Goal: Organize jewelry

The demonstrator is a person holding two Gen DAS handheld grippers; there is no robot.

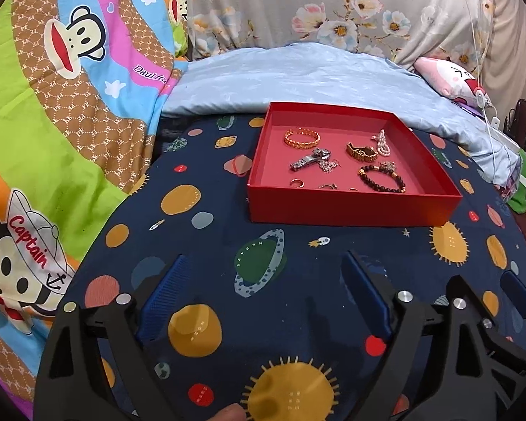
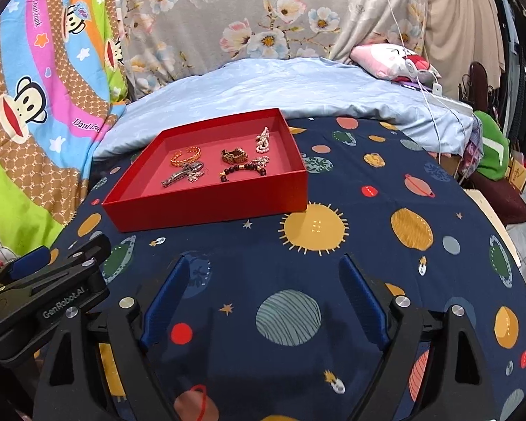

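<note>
Blk grippers point(image 2: 264, 263), blue pads point(image 2: 164, 301), prob. silver screws.

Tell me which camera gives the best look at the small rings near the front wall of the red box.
The left wrist view. It looks down into the red box, so the small rings show on the floor behind the front wall. In the right wrist view, the box's front wall hides that strip, and no rings are visible.

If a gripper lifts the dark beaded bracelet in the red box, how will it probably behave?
The dark beaded bracelet lies as a loose, uneven loop, so it would probably sag when lifted. Its round beads may slip between flat pads. It looks small, so likely light; pushed, it may slide on the red box floor.
</note>
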